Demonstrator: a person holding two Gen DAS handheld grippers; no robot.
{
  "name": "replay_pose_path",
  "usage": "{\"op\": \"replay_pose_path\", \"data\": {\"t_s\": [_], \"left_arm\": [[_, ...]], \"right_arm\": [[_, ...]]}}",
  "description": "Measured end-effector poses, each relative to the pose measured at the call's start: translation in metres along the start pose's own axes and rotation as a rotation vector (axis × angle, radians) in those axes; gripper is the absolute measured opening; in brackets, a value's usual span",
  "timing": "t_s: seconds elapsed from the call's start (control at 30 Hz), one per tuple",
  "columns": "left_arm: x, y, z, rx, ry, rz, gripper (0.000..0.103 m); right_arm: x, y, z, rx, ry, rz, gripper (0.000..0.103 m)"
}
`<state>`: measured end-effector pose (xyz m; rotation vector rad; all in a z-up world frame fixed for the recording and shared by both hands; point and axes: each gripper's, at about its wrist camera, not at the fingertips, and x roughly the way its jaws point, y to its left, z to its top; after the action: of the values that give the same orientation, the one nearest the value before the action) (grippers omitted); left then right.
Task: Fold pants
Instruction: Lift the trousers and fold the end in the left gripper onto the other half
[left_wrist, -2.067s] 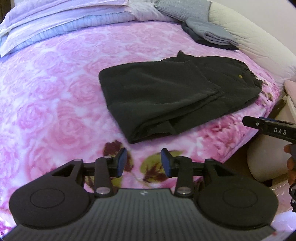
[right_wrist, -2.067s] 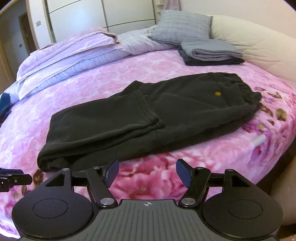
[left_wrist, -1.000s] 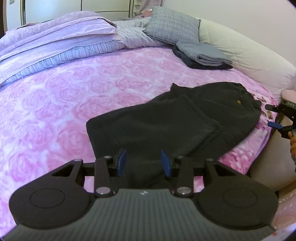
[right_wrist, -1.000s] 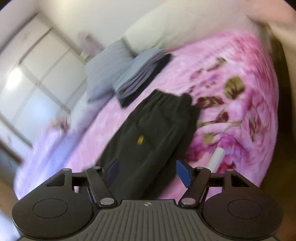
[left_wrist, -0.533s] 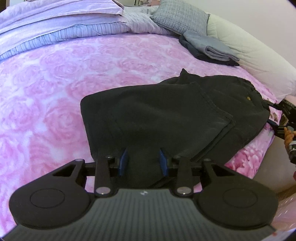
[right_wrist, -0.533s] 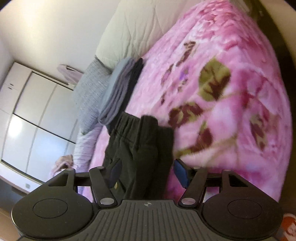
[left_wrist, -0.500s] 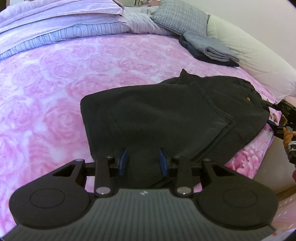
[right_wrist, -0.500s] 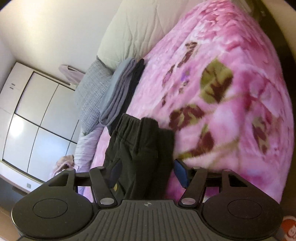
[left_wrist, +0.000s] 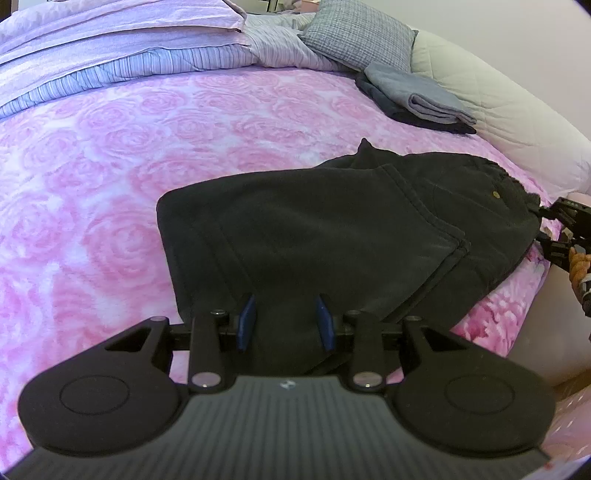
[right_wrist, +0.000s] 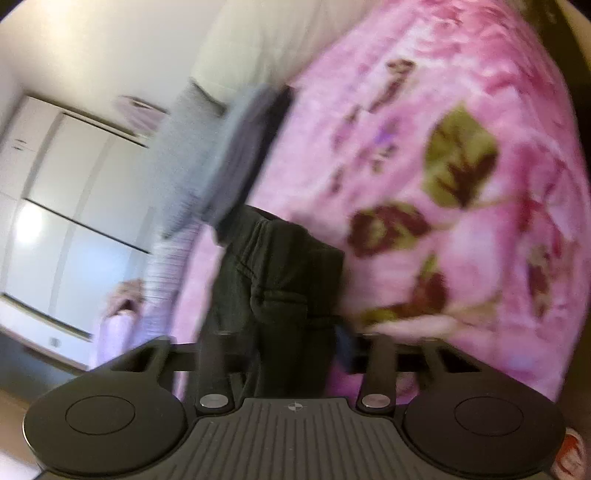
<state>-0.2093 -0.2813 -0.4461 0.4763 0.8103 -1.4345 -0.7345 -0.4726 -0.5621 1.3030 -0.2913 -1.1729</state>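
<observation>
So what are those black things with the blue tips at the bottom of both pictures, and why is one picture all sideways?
They are tools that a person holds, one in each hand. Each is a hand-held gripper with two fingers and a small camera looking out along them. One picture comes from the left hand-held gripper, the other from the right hand-held gripper, which is tipped over, so its view looks sideways and blurry. A pair of dark pants, folded once, lies on a bed with a pink rose blanket. The left one pinches the pants' near edge. The right one has just been closing on the waistband end. Farther back lie a grey pillow and some folded grey clothes.
</observation>
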Motion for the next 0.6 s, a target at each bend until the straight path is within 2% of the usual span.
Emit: {"op": "replay_pose_path", "data": {"t_s": [0.07,0.13,0.23,0.3,0.37,0.4,0.47,0.6], "left_arm": [[0.0,0.0,0.0,-0.006,-0.001,-0.003,0.031],[0.0,0.001,0.0,-0.009,-0.002,-0.005,0.031],[0.002,0.002,0.001,-0.01,-0.002,-0.007,0.031],[0.002,0.002,0.002,-0.013,-0.002,-0.009,0.031],[0.002,0.002,0.001,-0.012,-0.004,-0.01,0.031],[0.003,0.003,0.001,-0.016,-0.005,-0.012,0.031],[0.003,0.003,0.001,-0.021,-0.007,-0.015,0.031],[0.001,0.006,0.002,-0.029,-0.007,-0.022,0.028]], "right_arm": [[0.007,-0.008,0.0,0.021,0.02,-0.044,0.036],[0.008,-0.005,-0.006,-0.015,0.01,-0.036,0.036],[0.01,-0.004,-0.002,0.016,0.011,-0.031,0.037],[0.009,-0.001,-0.003,0.008,-0.001,-0.025,0.028],[0.013,0.005,-0.006,-0.042,-0.013,-0.046,0.025],[0.014,0.0,-0.008,-0.034,-0.012,-0.05,0.019],[0.018,-0.005,-0.01,0.002,-0.029,-0.027,0.017],[0.014,0.017,-0.013,-0.059,-0.051,-0.086,0.013]]}}
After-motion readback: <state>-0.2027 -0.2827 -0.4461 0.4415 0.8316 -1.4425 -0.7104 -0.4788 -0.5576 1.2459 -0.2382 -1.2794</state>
